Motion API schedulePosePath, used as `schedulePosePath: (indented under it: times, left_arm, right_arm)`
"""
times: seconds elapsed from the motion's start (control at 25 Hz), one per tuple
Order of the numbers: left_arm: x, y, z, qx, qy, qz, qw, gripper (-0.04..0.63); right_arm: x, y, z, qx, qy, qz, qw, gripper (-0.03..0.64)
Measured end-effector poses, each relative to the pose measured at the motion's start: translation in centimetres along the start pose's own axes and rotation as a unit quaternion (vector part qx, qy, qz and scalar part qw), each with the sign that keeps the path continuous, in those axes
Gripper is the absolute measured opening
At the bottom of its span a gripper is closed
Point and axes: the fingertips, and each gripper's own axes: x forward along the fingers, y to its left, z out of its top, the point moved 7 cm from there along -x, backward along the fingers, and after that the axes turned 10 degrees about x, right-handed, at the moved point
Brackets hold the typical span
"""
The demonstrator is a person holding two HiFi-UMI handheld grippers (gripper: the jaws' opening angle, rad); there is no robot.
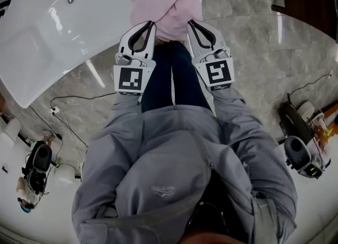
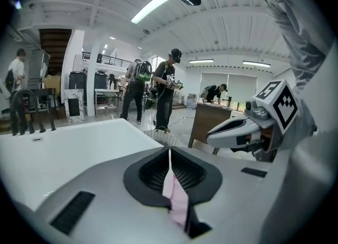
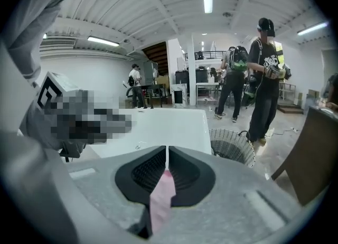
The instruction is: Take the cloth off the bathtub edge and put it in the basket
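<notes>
In the head view a pink cloth [image 1: 166, 8] hangs bunched between my two grippers, beside the corner of the white bathtub [image 1: 58, 31]. My left gripper [image 1: 150, 24] and right gripper [image 1: 191, 24] are side by side, each shut on a part of the cloth. A pink strip of cloth [image 2: 176, 195] is pinched in the left gripper [image 2: 169, 150], and another pink strip of cloth [image 3: 161, 198] in the right gripper [image 3: 167, 150]. The wire basket [image 3: 232, 145] stands on the floor past the bathtub [image 3: 158, 127]. It also shows ahead as the basket [image 2: 161, 137] in the left gripper view.
Cables and equipment lie on the marble floor at the left [image 1: 39, 166] and the right [image 1: 303, 153]. A wooden desk [image 2: 211, 119] stands right of the basket. Several people stand in the room beyond, one of them [image 3: 264, 79] close behind the basket.
</notes>
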Motion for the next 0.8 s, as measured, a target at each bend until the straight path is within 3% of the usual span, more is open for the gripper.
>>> schedulePosePath:
  times: [0.24,0.32,0.36,0.64,0.8]
  left_arm:
    - [2.0,0.3,-4.9,0.000,0.069,-0.025,0.9973,0.023]
    - [2.8,0.5,-6.2,0.000,0.087,-0.040,0.9954,0.177]
    - [3.1,0.6,-6.7,-0.001,0.094,-0.049,0.9944,0.190]
    - [5.0,1.5,-9.8,0.017,0.144,-0.112,0.9831,0.329]
    - [6.3,2.4,-11.3,0.021,0.176,-0.157,0.9715,0.370]
  right_arm:
    - [2.4,-0.8,-4.0,0.014,0.050,-0.004,0.999,0.030]
    - [3.1,-1.0,-5.6,0.024,0.075,-0.001,0.997,0.060]
    - [3.3,-1.1,-6.2,0.025,0.085,0.000,0.996,0.082]
    - [5.3,-2.0,-10.0,0.030,0.148,0.002,0.989,0.391]
    - [6.8,-2.6,-12.1,0.027,0.200,0.006,0.979,0.465]
